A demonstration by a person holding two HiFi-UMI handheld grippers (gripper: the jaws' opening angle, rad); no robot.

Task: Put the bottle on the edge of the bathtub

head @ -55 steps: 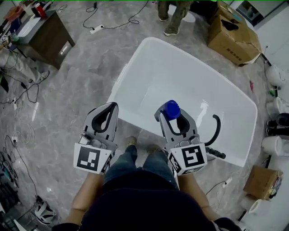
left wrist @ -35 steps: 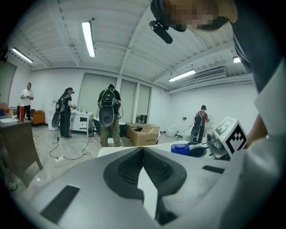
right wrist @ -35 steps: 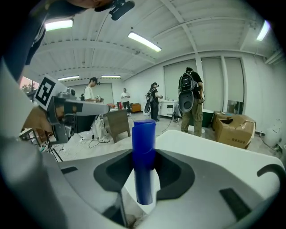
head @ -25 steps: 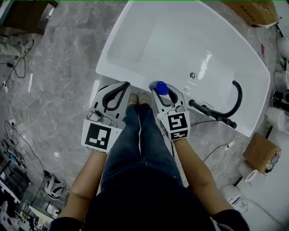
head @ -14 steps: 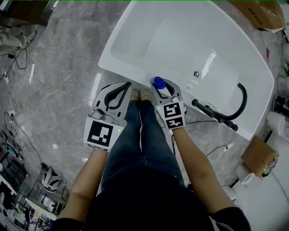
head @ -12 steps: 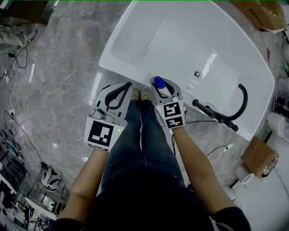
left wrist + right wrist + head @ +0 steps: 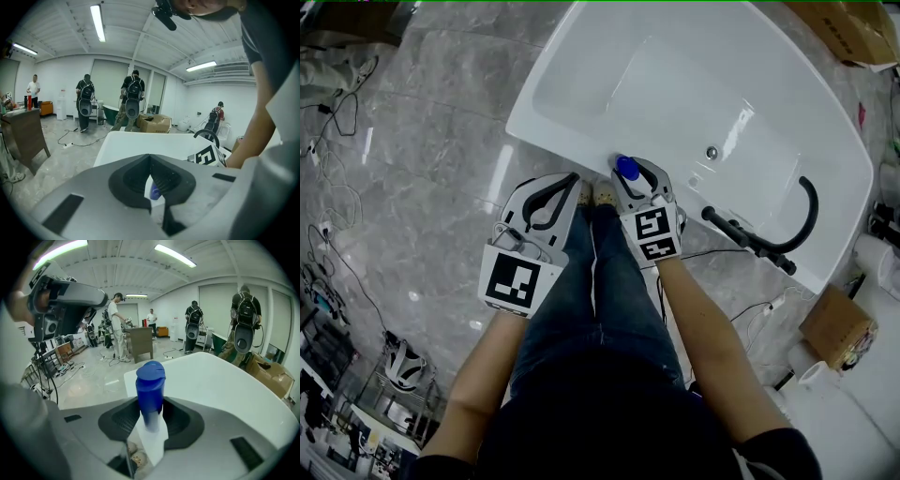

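The white plastic bottle with a blue cap [image 7: 150, 380] stands upright, pinched between the right tongs [image 7: 637, 172] at the near rim of the glossy white bathtub [image 7: 553, 145]. The left tongs [image 7: 570, 178], pressed together and empty, hang just beside them.

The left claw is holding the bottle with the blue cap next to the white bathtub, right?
No. The right claw holds the bottle with the blue cap next to the white bathtub; the left claw is shut and empty. The right gripper view shows it.
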